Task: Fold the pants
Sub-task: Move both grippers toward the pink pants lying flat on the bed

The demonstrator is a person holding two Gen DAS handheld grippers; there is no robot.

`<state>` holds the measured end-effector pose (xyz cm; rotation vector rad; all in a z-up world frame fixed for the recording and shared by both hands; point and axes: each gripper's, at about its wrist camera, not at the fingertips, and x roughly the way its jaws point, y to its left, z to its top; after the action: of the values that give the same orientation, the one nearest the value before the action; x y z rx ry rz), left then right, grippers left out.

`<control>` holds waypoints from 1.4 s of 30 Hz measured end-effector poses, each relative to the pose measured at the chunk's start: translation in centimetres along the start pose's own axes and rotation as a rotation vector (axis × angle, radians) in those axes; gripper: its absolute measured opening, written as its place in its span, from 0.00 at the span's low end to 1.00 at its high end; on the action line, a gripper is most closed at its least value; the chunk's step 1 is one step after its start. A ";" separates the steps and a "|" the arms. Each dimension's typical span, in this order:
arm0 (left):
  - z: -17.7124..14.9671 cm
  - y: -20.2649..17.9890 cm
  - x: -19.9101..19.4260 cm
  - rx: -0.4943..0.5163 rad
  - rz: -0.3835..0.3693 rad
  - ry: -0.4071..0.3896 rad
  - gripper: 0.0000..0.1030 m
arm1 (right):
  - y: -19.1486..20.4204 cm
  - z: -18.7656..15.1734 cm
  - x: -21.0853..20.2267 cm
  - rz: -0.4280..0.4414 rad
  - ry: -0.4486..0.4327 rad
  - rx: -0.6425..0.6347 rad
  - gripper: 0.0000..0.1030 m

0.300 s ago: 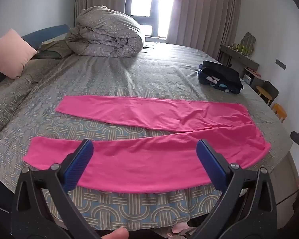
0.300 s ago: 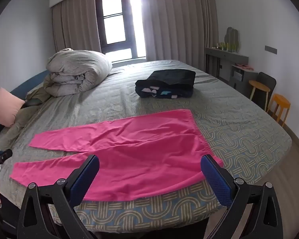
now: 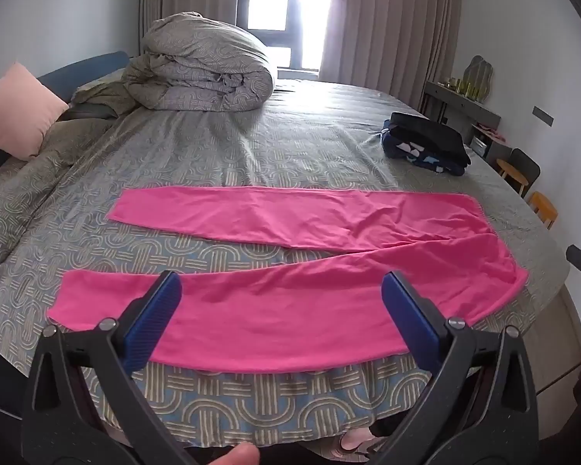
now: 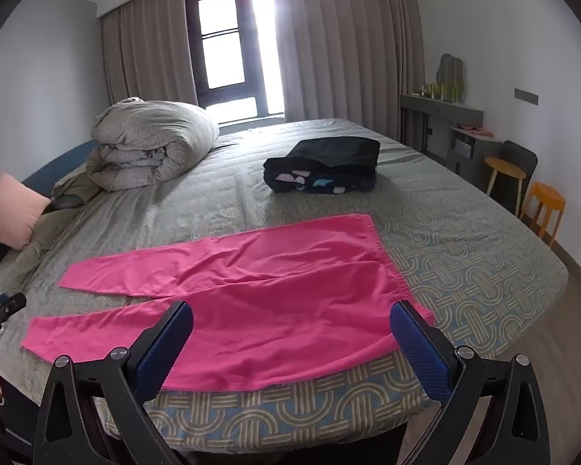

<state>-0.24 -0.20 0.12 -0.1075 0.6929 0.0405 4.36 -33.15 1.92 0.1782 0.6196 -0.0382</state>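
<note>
Two views checked: the left wrist view shows the pink pants [image 3: 290, 302] spread flat near the bed [image 3: 290, 155] edge, left gripper [image 3: 281, 317] jaws wide and empty, best lowered onto the near leg's hem; the right wrist view shows the right gripper [image 4: 290, 345] jaws likewise wide over the waistband end, so grip both layers squarely.

Bright pink pants [image 3: 290, 302] lie across a bed [image 3: 251, 155] sheeted in grey-green with cream arch motifs on blue along its edge. A rolled duvet [image 3: 209, 69] repeats that grey pattern beside a pale pink pillow [image 3: 17, 108]. Folded clothes [image 4: 325, 162] are black and navy with pale shapes; two orange stools [image 4: 544, 203].
</note>
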 end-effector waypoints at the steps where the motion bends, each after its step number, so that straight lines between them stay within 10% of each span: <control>1: 0.0 0.0 0.1 -0.001 -0.001 0.005 1.00 | 0.3 0.3 -0.5 -0.002 -0.003 0.000 1.00; 42: -0.4 1.5 0.0 -0.011 -0.029 -0.003 1.00 | 0.9 0.4 -0.2 0.005 -0.039 -0.049 1.00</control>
<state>-0.62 1.23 -0.27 -0.1274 0.6883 0.0169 4.50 -32.36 2.48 0.1317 0.5811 -0.0212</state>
